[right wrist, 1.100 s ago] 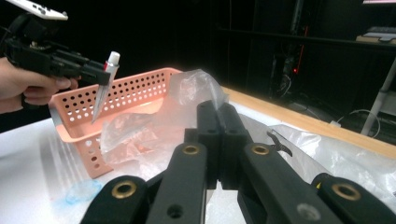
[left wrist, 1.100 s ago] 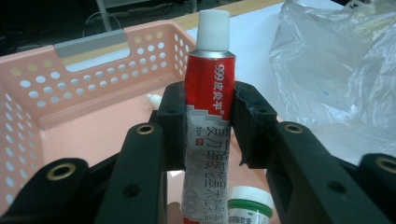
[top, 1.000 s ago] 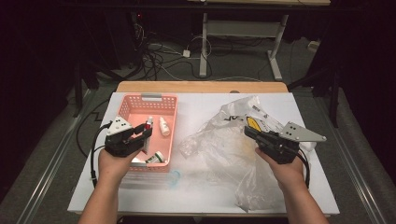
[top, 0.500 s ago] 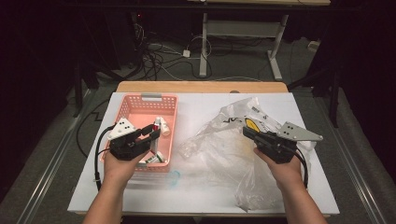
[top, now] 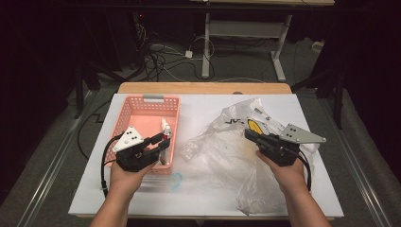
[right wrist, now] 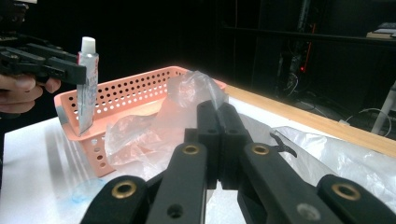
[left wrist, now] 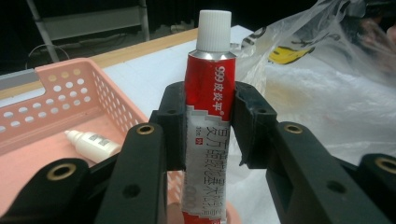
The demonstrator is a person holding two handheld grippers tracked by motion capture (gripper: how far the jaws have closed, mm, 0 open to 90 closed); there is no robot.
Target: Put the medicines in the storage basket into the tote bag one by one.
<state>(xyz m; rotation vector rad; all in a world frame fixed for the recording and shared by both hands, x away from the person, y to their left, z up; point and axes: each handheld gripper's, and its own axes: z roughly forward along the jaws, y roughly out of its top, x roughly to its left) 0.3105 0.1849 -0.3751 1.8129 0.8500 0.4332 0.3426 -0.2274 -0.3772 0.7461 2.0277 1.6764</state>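
Note:
A red and white ointment tube (left wrist: pixel 208 140) with a white cap stands upright between the pads of my left gripper (left wrist: pixel 209 100), which is shut on it. From above, the left gripper (top: pixel 161 142) holds the tube (top: pixel 165 126) over the right wall of the pink basket (top: pixel 142 105). My right gripper (right wrist: pixel 218 133) is shut on a fold of the clear plastic bag (right wrist: pixel 191 91). In the high view the right gripper (top: pixel 248 135) sits on the crumpled bag (top: pixel 222 151) at the table's right. The right gripper view shows the tube (right wrist: pixel 87 88) beside the basket (right wrist: pixel 130 86).
A small white bottle (left wrist: pixel 91 143) lies in the basket (left wrist: pixel 93 86). A small bluish clear piece (top: pixel 176 179) lies on the white table (top: pixel 203 111) in front of the basket. Cables and table legs are on the floor beyond the far edge.
My left gripper has carried the tube to the right, from over the basket's inside to its right wall. The right gripper has kept still on the bag.

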